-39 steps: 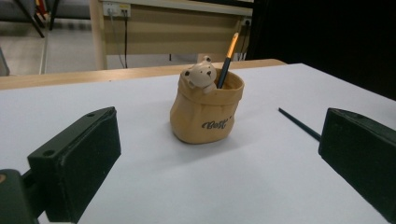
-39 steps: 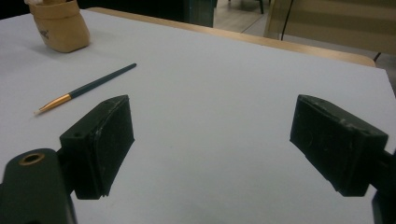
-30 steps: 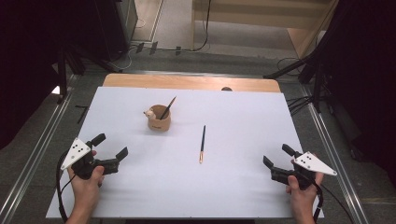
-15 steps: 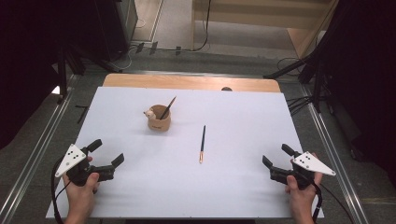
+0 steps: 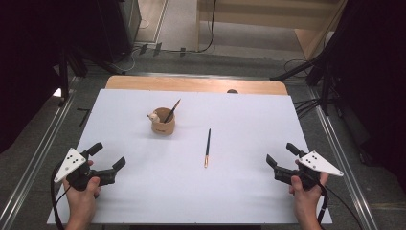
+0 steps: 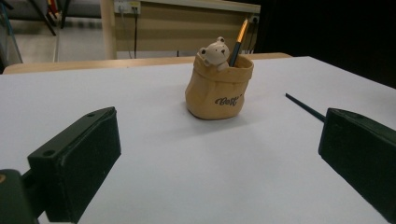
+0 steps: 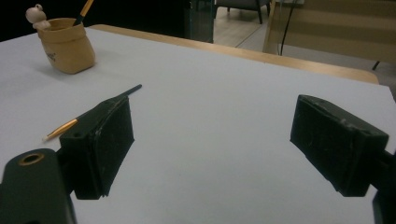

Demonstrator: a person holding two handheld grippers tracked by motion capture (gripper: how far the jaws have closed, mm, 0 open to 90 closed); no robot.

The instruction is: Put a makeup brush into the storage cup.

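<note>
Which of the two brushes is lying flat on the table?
The loose brush right of the bear holder: it lies flat on the white table, touching nothing else. The other brush stands tilted inside the holder.

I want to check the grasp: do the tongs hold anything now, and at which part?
Nothing is held. The left tongs and right tongs are open and empty; the pen lies on the table, apart from both.

counter: white sheet on top, wooden edge bare at the far side
floor: beyond the counter's far edge, cables trailing
metal rails: along the counter's left and right sides
</note>
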